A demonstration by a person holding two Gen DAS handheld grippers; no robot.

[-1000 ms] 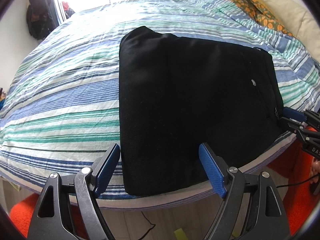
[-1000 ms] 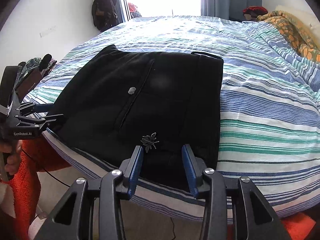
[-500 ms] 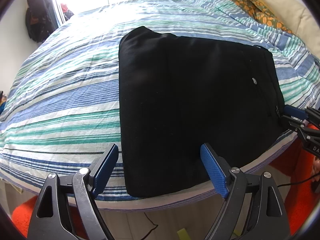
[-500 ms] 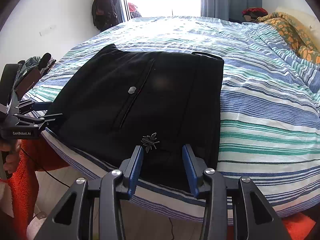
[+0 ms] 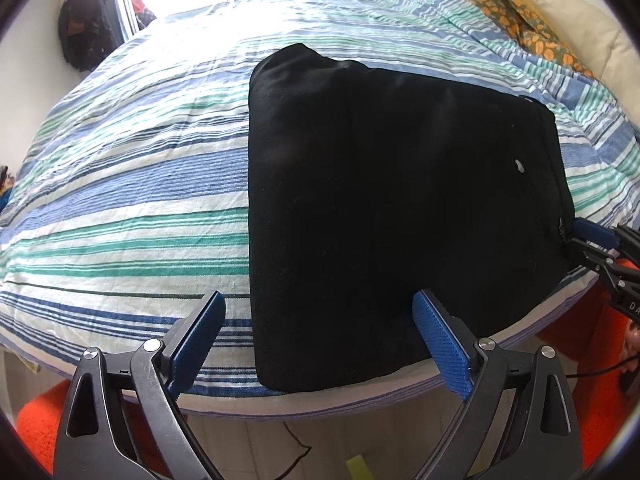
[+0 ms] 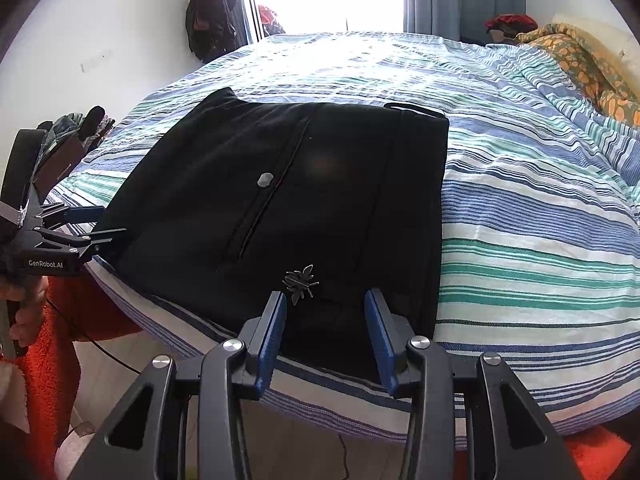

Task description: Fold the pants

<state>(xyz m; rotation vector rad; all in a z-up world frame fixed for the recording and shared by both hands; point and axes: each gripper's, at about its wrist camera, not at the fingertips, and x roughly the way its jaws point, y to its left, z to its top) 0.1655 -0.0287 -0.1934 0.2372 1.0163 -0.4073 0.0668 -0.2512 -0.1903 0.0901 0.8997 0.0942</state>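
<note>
We are at the near edge of a bed [image 5: 120, 184] covered in a sheet striped blue, green and white, with a bright window beyond its far end and an orange-patterned blanket [image 5: 516, 20] bunched at the far right. The black pants [image 5: 392, 208] lie folded into a flat block on the sheet, straight ahead of both our tongs and reaching back to the mattress edge.

Our left gripper [image 5: 320, 340] is spread wide and grips nothing; its left finger hangs over the bare striped sheet, its right finger over the black cloth, so the pants' near left corner sits between them.

Our right gripper [image 6: 325, 332] is parted more narrowly and also holds nothing. The near right end of the pants lies between its blue fingers, and a small metal spider-shaped charm [image 6: 300, 282] sits on the cloth just ahead of its left finger. A pale button [image 6: 265, 179] shows farther forward on the pants.

Below the bed, orange fabric [image 6: 44, 344] lies to the left of that gripper.
</note>
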